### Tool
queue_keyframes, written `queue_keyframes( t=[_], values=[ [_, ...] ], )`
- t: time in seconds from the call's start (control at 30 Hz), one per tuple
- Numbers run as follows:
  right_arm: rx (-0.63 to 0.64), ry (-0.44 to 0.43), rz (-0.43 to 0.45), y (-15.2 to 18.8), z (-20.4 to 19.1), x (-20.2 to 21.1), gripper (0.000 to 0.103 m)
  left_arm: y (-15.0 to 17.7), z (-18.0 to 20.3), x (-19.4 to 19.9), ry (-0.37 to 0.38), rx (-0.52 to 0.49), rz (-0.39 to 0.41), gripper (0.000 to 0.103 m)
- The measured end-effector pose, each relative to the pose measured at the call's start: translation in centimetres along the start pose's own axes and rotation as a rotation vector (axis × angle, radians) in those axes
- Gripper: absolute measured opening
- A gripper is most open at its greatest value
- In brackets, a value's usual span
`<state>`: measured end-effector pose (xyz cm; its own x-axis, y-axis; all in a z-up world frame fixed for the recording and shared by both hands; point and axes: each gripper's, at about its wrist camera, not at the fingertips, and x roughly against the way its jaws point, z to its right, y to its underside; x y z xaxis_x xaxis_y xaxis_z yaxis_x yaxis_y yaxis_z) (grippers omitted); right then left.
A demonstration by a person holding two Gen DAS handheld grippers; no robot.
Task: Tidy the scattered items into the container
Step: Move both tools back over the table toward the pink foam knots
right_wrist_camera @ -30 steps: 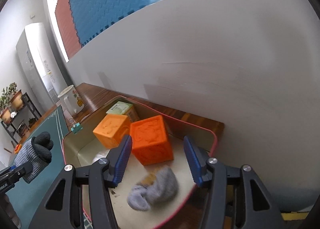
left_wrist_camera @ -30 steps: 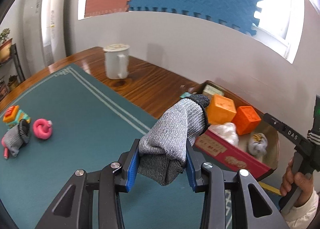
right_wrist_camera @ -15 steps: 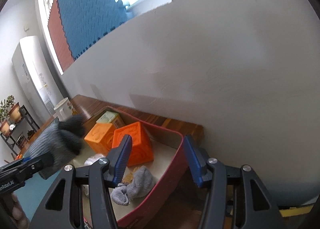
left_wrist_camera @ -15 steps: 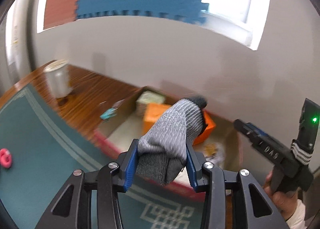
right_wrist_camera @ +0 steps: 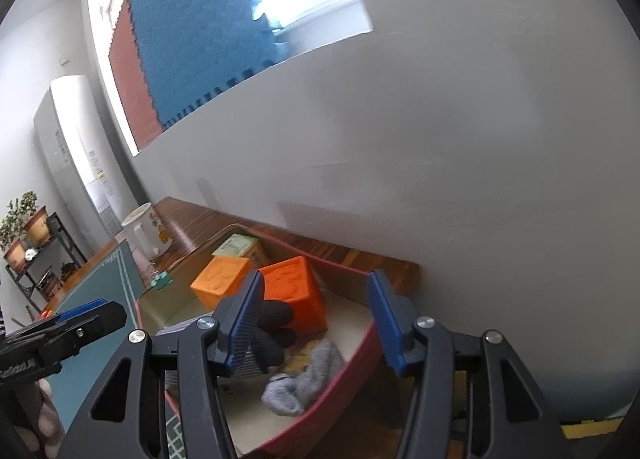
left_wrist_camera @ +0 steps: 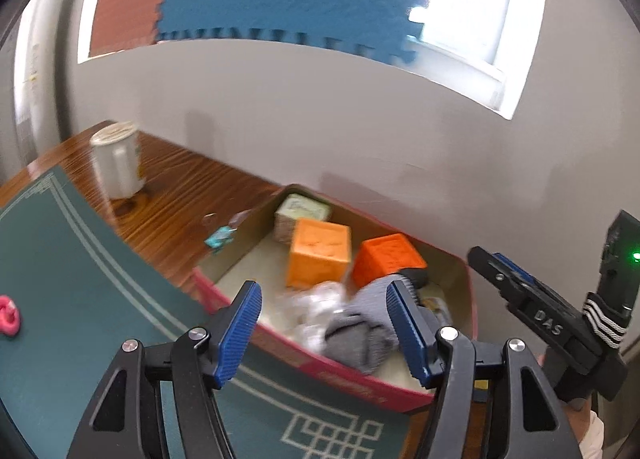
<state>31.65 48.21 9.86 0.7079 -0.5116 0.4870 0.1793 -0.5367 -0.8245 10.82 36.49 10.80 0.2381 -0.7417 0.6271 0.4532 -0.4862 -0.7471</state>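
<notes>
My left gripper [left_wrist_camera: 324,325] hangs with its jaws spread wide above the near rim of the box [left_wrist_camera: 352,381], so the grey glove [left_wrist_camera: 368,327] lies released inside it, beside the orange blocks [left_wrist_camera: 318,255]. The glove's long axis runs from near rim toward the back wall, dark cuff [left_wrist_camera: 416,277] pointing at the redder block. My right gripper [right_wrist_camera: 316,319] is likewise spread and empty over the box's far corner.

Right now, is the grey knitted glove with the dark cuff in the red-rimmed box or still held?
In the box. The grey knitted glove lies inside the red-rimmed box, and the left gripper has its jaws spread open, clear of it.
</notes>
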Motion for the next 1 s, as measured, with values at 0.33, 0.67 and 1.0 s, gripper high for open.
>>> queue_keyframes(
  t=[0.33,0.67,1.0],
  values=[
    [0.069,-0.091,-0.036,1.1,-5.3,-1.0,0.058,1.4,-6.5,2.4,-0.109,0.109,0.018,0.066],
    [0.154,-0.196,-0.074,2.9,-12.3,-1.7,0.065,5.3,-15.4,6.9,-0.262,0.255,0.026,0.068],
    [0.256,-0.312,-0.160,6.0,-19.9,-3.5,0.069,10.5,-25.7,12.9,-0.456,0.437,0.050,0.068]
  ],
)
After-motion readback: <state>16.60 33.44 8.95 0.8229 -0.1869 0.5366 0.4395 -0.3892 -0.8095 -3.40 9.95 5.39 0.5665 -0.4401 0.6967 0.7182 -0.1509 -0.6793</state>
